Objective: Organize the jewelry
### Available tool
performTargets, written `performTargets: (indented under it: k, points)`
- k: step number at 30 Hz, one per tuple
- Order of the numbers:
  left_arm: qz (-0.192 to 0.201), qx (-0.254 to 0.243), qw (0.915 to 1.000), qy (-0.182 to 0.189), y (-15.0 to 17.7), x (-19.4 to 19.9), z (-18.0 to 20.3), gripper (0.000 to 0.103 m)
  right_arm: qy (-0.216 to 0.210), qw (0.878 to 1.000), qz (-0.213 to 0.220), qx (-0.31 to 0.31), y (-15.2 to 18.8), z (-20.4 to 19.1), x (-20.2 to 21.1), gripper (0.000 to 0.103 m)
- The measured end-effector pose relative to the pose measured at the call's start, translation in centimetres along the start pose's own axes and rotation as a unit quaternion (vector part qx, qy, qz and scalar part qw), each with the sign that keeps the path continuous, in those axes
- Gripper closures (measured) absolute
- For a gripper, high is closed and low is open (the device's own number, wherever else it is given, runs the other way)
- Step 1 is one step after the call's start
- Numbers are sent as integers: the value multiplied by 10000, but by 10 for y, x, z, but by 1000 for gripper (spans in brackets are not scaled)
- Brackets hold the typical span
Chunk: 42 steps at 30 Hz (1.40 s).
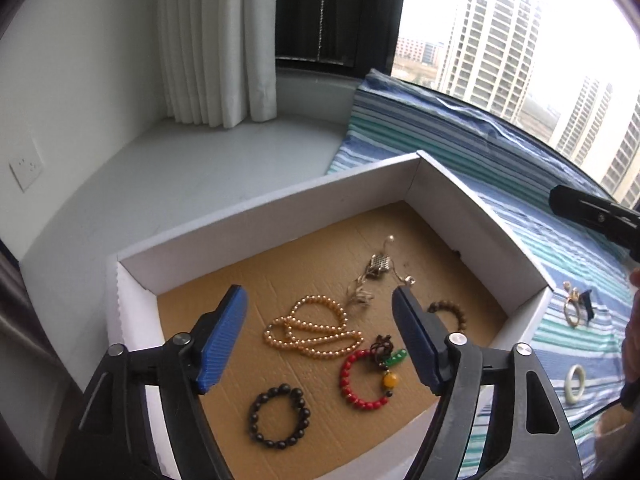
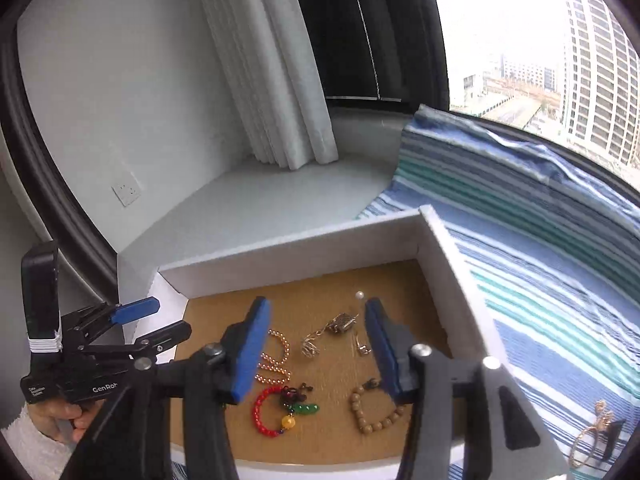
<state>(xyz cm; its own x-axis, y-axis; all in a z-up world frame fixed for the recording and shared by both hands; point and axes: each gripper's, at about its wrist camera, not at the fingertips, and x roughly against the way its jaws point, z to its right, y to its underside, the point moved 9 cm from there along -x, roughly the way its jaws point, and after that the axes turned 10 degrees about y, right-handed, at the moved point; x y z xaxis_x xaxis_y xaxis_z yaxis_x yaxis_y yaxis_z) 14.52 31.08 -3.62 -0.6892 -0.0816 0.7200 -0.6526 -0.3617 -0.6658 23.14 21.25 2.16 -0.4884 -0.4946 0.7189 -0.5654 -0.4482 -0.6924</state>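
Jewelry lies loose on box (image 1: 280, 216) floor below my left gripper (image 1: 320, 320) and right gripper (image 2: 316, 344), both jaws apart, nothing between.

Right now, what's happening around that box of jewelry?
A person is sorting jewelry with a claw in each hand. Both the left claw and the right claw hang open and empty over the white box, which already holds a pearl necklace, a red bracelet, a black bracelet and a brown bracelet. A gold ring and a pale bangle lie outside on the striped cloth.
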Motion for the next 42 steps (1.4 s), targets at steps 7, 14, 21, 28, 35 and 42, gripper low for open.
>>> performTargets:
  k: [7,14,21,28,35,42]
  points:
    - [131,-542,9980,290,45,16,90,13,513,9985,197,-53,57,47,77,37]
    - [-186,-1028,9927,599,82,0,169,13,1517,9880,-63,-293,154,121,120,37]
    - [-309,-1421,9866,737,101,-8,222,13,2081,9735,-255,-911,223,184,156,37]
    - [-642,-1700,9792,905,134,-26,250,13,2421,9559,-454,-1602,285,229,180,37]
    - [-1509,-2229,9410,2050,198,-57,327,13,2728,9297,-883,-2312,365,262,191,36]
    - [-1734,-2417,9268,2293,212,-79,383,13,2740,9166,-1010,-2731,405,271,197,36]
